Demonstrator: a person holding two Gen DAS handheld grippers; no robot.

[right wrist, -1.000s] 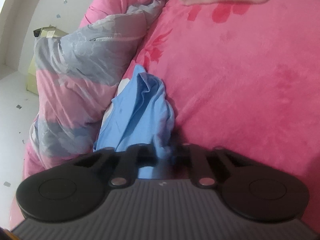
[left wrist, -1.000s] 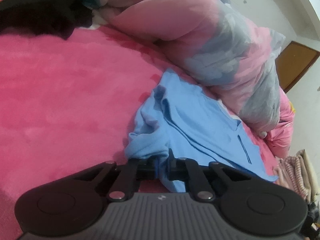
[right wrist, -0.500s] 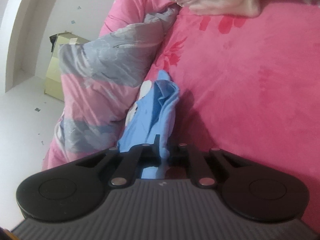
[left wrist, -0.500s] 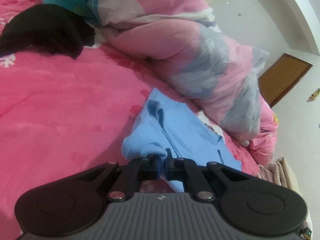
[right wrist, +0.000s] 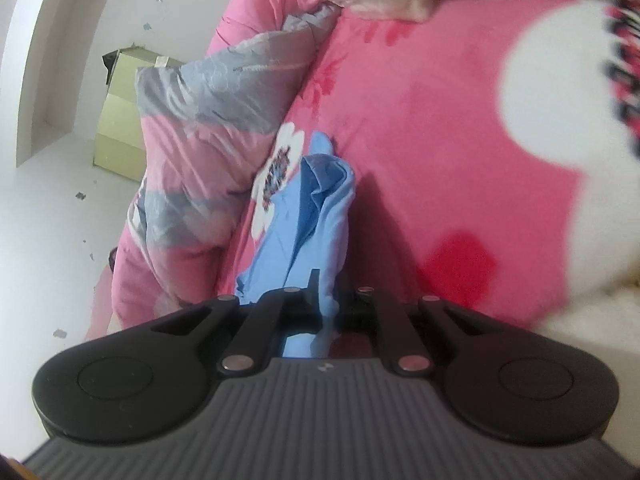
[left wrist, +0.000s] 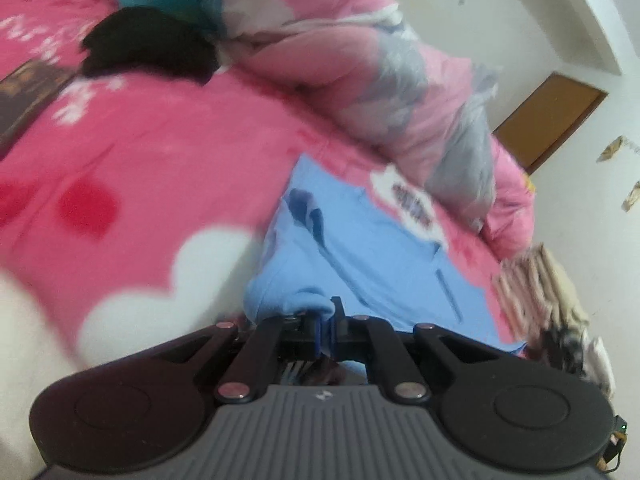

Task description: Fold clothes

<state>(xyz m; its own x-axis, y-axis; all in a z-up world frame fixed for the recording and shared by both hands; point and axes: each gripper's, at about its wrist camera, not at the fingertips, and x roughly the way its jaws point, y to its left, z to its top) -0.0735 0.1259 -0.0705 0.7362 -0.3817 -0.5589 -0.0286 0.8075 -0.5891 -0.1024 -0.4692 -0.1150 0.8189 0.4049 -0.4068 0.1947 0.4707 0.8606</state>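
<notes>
Pink plush bedding with white and red flower shapes [left wrist: 152, 168] covers the bed, and a bunched pink-and-grey floral quilt [left wrist: 384, 92] lies along its far edge. Between quilt and open bedding lies the light blue cotton garment [left wrist: 360, 252], partly spread and partly rumpled. The left tool [left wrist: 326, 322] is pinched closed on one bunched edge of the blue cloth; the right tool [right wrist: 326, 300] is likewise clamped tight on another edge, from which the fabric [right wrist: 316, 208] trails away in a twisted ridge. No clean fold shows yet (the cloth looks dragged rather than laid flat), so the task seems at an early stage: the garment is gripped at two points and has to be spread flat, then folded. A black garment [left wrist: 148, 42] and a heap of beige striped cloth [left wrist: 536, 284] appear unfolded too.
</notes>
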